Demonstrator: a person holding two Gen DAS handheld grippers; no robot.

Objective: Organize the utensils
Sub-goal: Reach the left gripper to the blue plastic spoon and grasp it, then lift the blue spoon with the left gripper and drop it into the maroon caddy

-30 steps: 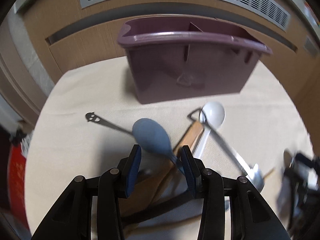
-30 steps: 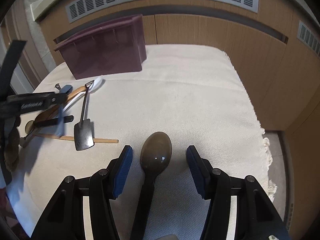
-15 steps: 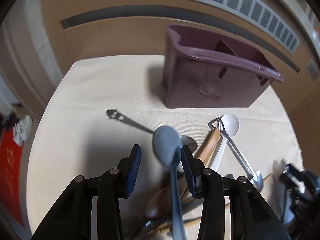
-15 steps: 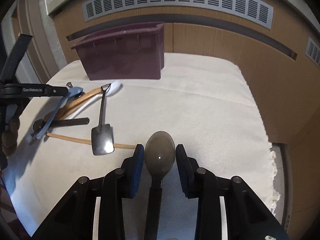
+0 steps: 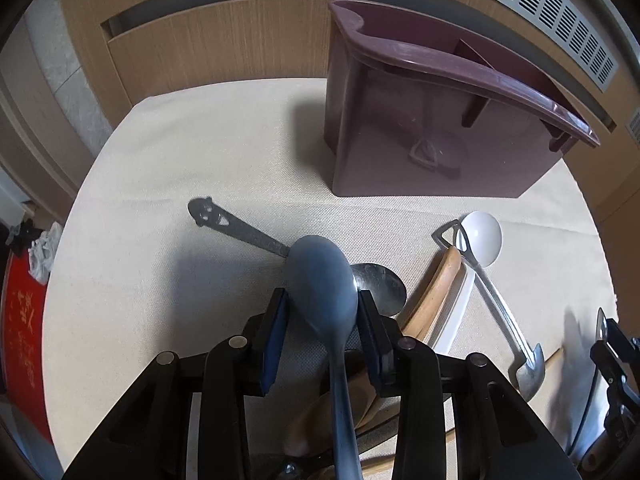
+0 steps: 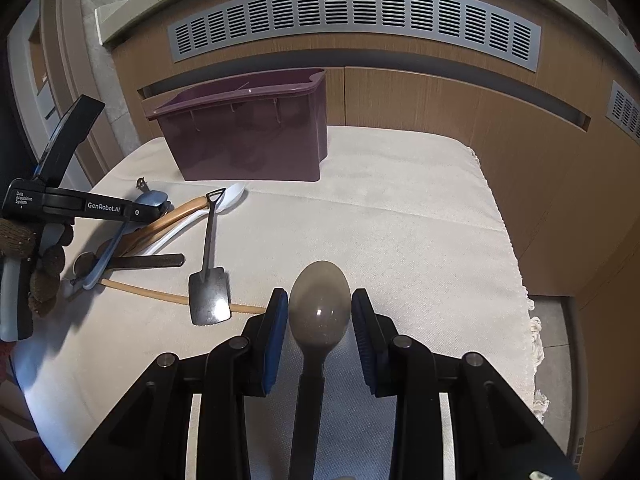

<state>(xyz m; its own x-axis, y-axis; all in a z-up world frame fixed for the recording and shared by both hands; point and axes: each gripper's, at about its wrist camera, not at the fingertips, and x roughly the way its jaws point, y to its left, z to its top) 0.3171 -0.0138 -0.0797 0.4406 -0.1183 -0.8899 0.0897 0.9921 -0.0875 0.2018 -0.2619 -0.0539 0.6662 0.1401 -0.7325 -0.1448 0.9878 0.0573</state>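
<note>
My left gripper (image 5: 322, 308) is shut on a blue-grey spoon (image 5: 324, 280), bowl forward, held above the utensil pile. My right gripper (image 6: 319, 310) is shut on a dark grey-brown spoon (image 6: 319, 304), lifted over the cloth. The purple divided caddy (image 5: 420, 136) stands at the back of the table; it also shows in the right wrist view (image 6: 248, 136). On the cloth lie a metal spoon (image 5: 380, 284), a white spoon (image 5: 480, 236), a wooden utensil (image 5: 436, 284), a shovel-shaped metal spoon (image 6: 210, 288) and a chopstick (image 6: 160, 294).
The table has a beige cloth (image 6: 380, 208) with a fringed right edge (image 6: 532, 332). Wooden cabinets with grey vents (image 6: 352, 20) stand close behind. The left gripper (image 6: 80, 206) shows at the left of the right wrist view. A red mat (image 5: 22, 344) lies on the floor at left.
The left gripper closed on the blue-grey spoon and lifted it from the pile. The right gripper closed on the dark spoon and raised it, moving toward the caddy.
</note>
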